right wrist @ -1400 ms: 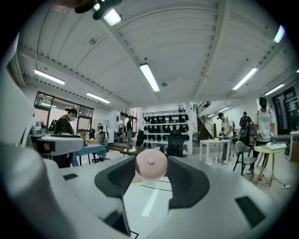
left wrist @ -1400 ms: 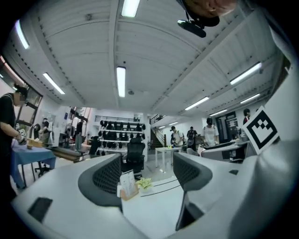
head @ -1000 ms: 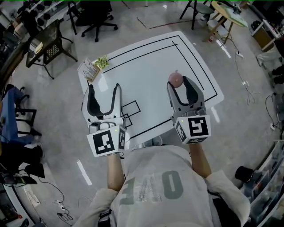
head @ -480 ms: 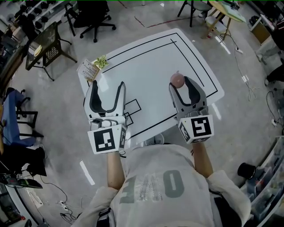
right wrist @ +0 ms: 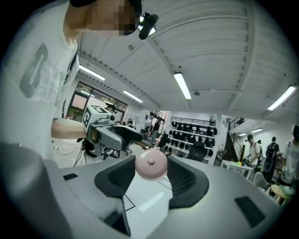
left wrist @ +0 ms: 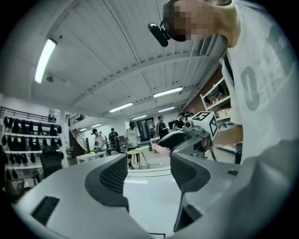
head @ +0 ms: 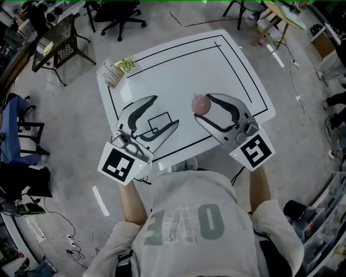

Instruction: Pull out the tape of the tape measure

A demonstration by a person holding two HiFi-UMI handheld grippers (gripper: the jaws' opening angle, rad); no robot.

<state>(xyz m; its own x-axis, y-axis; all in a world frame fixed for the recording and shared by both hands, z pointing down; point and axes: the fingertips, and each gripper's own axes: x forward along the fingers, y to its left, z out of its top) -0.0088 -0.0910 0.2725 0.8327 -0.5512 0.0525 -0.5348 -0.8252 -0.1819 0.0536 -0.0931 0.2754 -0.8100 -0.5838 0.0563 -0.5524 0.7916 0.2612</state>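
Head view: a white table [head: 246, 70] with a black border line carries little. A small printed card [head: 110, 74] and a green sprig-like thing [head: 127, 63] sit at its far left corner, well apart from both tongs, and a small black outlined box [head: 158, 122] is drawn near its near edge.

The pink round tape measure [head: 199, 104] is above the near half of the table, grasped at the jaw tips of the right gripper [head: 202, 106]. In the right gripper view the tape measure [right wrist: 151, 164] is pinched between the pads, and the other tong shows beyond it.

The left gripper [head: 165, 111] is released, with its jaws apart over the outlined box and nothing between them. It points toward the tape measure, near it but apart from it. The left gripper view confirms this, with bare tabletop between the pads [left wrist: 113, 173].

Black office chairs [head: 116, 16] stand on the floor beyond the table's far edge. Shelving [head: 330, 216] at the lower right holds clear bins whose contents are too small to tell.
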